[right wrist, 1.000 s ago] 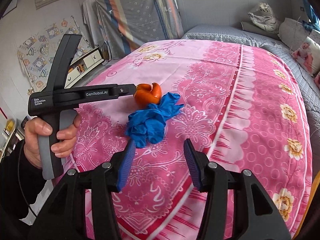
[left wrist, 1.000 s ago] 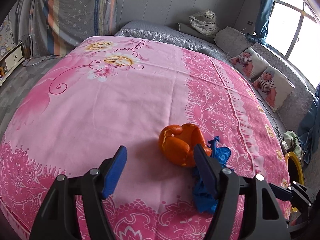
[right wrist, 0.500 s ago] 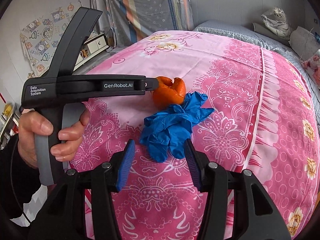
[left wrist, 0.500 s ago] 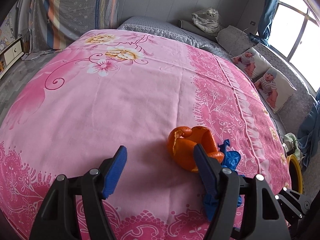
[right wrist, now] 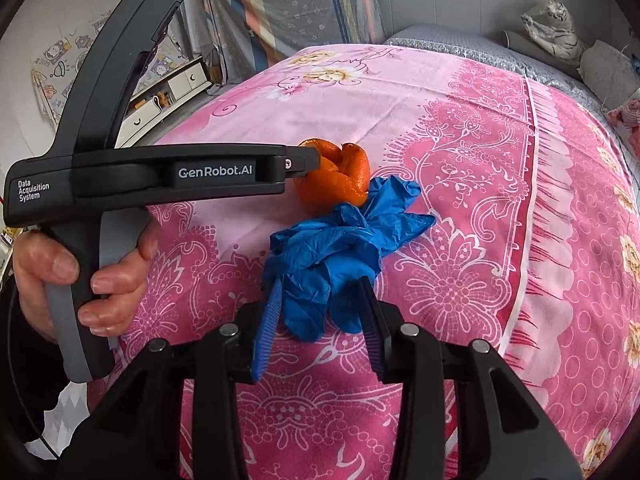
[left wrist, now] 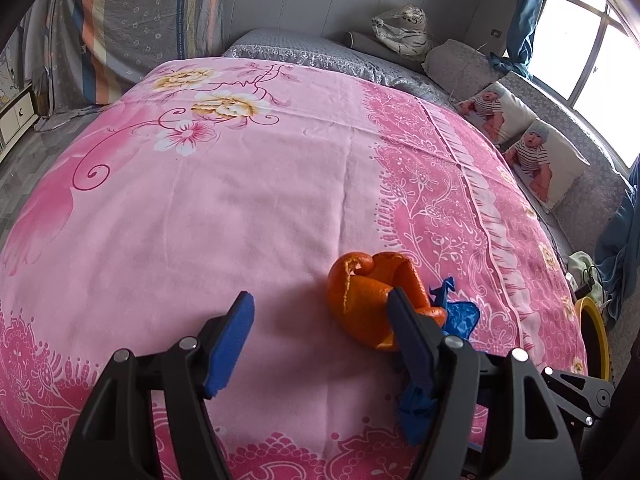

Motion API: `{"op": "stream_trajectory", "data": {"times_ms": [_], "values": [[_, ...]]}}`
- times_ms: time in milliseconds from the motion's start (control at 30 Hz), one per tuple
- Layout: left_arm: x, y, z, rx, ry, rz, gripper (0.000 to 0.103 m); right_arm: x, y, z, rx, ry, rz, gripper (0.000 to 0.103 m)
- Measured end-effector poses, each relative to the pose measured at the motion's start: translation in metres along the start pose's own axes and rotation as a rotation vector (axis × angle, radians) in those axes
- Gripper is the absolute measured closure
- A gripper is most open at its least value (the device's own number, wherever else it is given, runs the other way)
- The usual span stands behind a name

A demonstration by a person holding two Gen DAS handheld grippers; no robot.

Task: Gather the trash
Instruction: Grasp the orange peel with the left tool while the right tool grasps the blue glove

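Blue crumpled glove lies on the pink bed, touching an orange peel. Right claw, half open and empty, straddles the glove's near end: closing comes next. Left claw, wide open and empty, flanks the peel.

right tool straddling blue gloves, orange peel beyond

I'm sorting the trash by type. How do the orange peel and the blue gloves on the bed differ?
The orange peel is a stiff, curled orange shell standing up; the blue gloves are a limp, crumpled heap spread wider. The gloves lie between the open right gripper fingers; the peel lies farther off. They touch, both on the pink bedspread.
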State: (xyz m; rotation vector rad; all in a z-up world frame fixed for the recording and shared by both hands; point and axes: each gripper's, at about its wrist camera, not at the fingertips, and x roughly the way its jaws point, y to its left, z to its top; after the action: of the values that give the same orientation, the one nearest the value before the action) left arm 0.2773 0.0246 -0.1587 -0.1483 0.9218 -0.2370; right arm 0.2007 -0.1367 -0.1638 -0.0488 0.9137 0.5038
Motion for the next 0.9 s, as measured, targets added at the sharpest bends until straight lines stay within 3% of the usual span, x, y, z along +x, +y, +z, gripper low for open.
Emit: {"op": "stream_trajectory", "data": {"times_ms": [100,267,333,900], "values": [[0.004,-0.002,0.002,-0.001,0.011,-0.003,0.037,0.003,-0.004,0.001,0.011,0.007,0.009,0.077],[0.012,-0.007,0.007,-0.001,0.030,-0.002,0.037,0.005,-0.013,0.002,0.036,0.009,0.013,0.097],[0.014,-0.010,0.008,0.005,0.032,0.004,0.037,0.002,-0.016,0.002,0.043,-0.003,0.017,0.099],[0.036,-0.036,0.011,0.078,0.071,0.039,0.038,-0.043,-0.063,-0.020,0.140,-0.048,-0.010,0.101]]}}
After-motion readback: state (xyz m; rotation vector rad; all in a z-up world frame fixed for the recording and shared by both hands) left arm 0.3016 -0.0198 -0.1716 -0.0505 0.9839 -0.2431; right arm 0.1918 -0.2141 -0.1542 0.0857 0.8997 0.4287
